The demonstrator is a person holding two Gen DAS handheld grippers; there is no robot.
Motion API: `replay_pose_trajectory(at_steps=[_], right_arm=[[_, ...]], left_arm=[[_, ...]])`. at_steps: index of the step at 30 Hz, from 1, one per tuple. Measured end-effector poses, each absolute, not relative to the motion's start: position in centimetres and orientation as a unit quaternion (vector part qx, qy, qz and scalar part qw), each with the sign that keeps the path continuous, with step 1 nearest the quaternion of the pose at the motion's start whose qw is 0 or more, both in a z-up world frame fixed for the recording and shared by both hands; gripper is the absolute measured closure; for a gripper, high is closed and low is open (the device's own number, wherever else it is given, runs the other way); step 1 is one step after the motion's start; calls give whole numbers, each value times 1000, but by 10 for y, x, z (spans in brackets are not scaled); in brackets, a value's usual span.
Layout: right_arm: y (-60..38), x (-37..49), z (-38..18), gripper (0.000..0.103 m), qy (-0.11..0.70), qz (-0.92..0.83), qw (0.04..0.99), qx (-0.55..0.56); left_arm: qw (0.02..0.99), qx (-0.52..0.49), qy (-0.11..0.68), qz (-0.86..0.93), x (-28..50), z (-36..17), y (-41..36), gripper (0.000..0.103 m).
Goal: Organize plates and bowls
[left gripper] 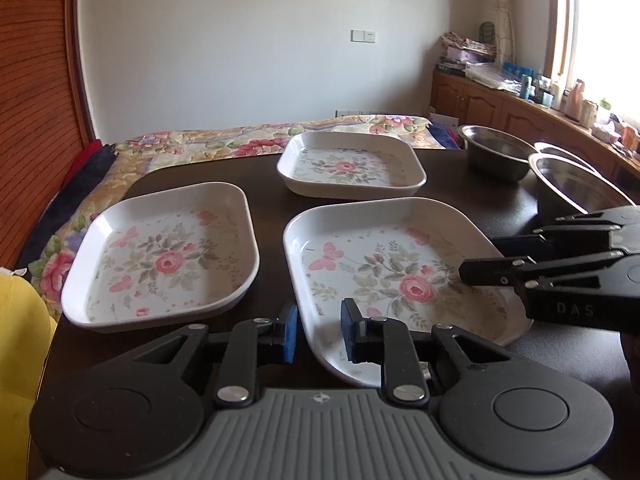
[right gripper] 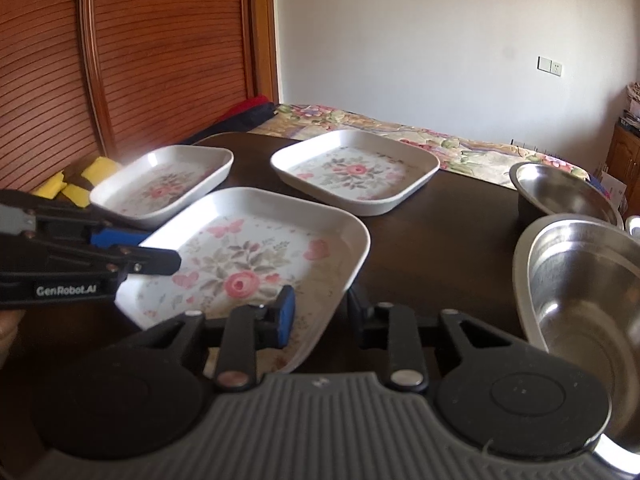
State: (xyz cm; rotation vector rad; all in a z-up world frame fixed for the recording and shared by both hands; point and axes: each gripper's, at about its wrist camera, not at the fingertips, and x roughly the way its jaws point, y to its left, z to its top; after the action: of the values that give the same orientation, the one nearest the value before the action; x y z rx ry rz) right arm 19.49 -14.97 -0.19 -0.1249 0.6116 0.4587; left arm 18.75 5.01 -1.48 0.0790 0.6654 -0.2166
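Left gripper (left gripper: 319, 330), jaws parted, straddles the near-left rim of the nearest floral plate (left gripper: 400, 272): one blue pad lies outside the rim, the other over the plate's floor. Right gripper (right gripper: 320, 314), likewise unclenched, straddles the same plate's near-right rim; whether any pad touches the rim cannot be told. Left of this plate, just beside it, sits a second floral plate (left gripper: 160, 256); beyond it, a third (left gripper: 352, 166). To its right, across a strip of bare dark table (right gripper: 440, 240), stand steel bowls (right gripper: 576, 280), the nearest cropped by the frame. The table's far edge abuts a floral bedspread (left gripper: 224, 140).
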Motion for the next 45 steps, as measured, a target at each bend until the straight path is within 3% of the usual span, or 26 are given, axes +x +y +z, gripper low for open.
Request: replay_pose_trajectory(at_steps=[5, 45], right_arm=[[-154, 193, 1, 77, 292, 223, 929, -47], [-141, 110, -5, 78, 296, 283, 912, -35]], left_arm=[[938, 21, 327, -111, 182, -12, 53, 79], [937, 6, 335, -100, 89, -12, 80, 79]])
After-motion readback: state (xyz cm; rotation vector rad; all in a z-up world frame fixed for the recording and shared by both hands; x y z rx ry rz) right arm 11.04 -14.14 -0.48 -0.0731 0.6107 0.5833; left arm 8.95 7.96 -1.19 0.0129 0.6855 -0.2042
